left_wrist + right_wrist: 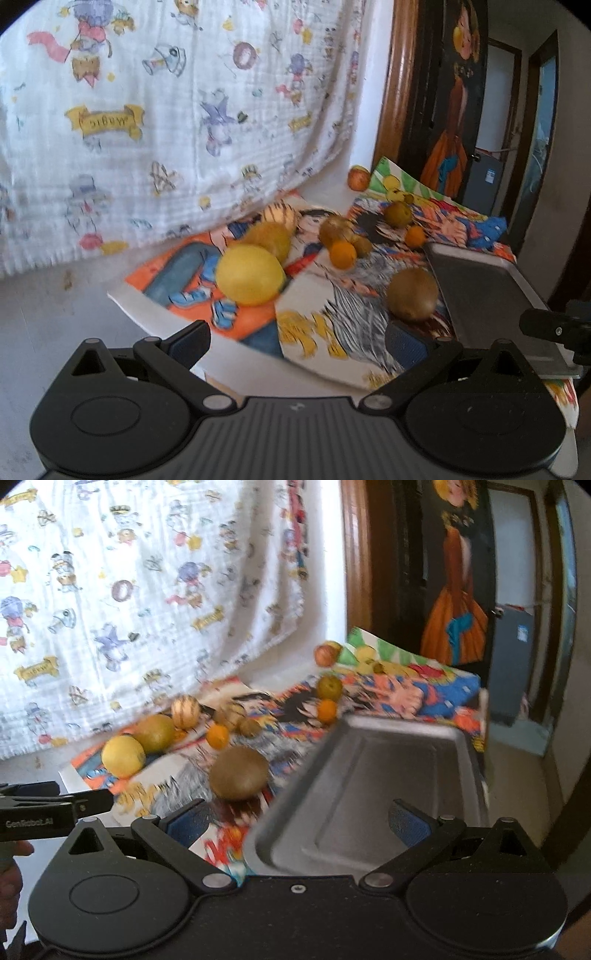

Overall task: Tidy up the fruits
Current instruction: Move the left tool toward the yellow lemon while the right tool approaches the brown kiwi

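So far, nothing appears sorted. Seen from the left wrist, the left tool (297, 338) hangs with its two blue-padded fingers spread wide and nothing between them, above the colourful cartoon-printed paper sheets (317, 332) spread over the table. The shallow grey metal tray (476, 291) lies at the right, and what shows of it is bare. All fruit sits on the sheets outside the tray: a brown fuzzy kiwi (412, 294) just beside the tray's near-left edge, a large smooth yellow lemon (250, 275) well to the tray's left with a dull yellow-green fruit (271, 236) touching it from behind, a small orange citrus (343, 254) and a second one (415, 235) beyond the tray's far-left corner, and a reddish apple (358, 178) far behind it. The tray's right part is cut off, and the other tool's tip hides a bit of it.

From the right wrist, the right tool (297, 819) is likewise spread wide and holds nothing; its right finger hovers over the tray (369, 760), whose whole floor shows empty. The kiwi (239, 772) lies just left of the tray. By this judgement, every fruit remains to be moved. Motion blur smears the small fruits behind the tray, so their kinds and count stay uncertain, and a striped round fruit (185, 711) cannot be identified.
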A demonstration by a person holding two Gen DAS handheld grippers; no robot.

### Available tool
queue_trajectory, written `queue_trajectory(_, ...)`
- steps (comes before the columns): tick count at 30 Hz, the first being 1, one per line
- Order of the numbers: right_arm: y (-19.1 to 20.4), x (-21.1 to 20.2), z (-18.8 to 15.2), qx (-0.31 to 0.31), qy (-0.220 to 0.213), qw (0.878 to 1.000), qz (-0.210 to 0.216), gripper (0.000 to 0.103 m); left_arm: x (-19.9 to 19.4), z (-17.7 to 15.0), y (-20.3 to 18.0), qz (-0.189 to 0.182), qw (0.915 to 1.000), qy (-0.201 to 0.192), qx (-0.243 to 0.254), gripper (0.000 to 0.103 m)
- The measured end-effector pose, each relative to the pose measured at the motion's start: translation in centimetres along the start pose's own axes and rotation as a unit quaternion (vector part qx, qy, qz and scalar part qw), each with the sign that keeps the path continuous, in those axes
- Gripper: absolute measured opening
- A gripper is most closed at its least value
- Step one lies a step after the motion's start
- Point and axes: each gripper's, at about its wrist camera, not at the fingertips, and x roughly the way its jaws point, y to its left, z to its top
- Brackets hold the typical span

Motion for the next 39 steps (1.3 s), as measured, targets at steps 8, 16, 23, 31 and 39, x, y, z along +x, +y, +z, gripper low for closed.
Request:
queue_trajectory(8,1.8,2.1,3.3,-0.046,-0.02,0.999,0.022,0.103,2.0,2.2,1.3,0.021,0.9998,-0.002,-0.004,0.103)
queue_trajectory(16,3.4,3.5,5.2,-0.056,-0.045,0.996,0.053,0.103,3.8,3.5,3.1,0.042,0.9991,-0.002,-0.011,0.103)
queue_trajectory(23,5.1,6.2,3.2,-0.091,-0.022,0.994,0.048,0.103,6.3,3.6,4.1,0.037,0.999,0.016,-0.018,0.103)
queue_trajectory(31,5.6,10.4,2.5,-0.104,0.022,0.992,0.065,0.103,9.4,3.5,3.9,0.03,0.9989,0.028,-0.021,0.103)
queue_trajectory(39,5.6,13.7,2.6,-0.096,0.054,0.991,0.079,0.101,11.5,3.4,4.0,0.028,0.9986,0.036,-0.026,0.103)
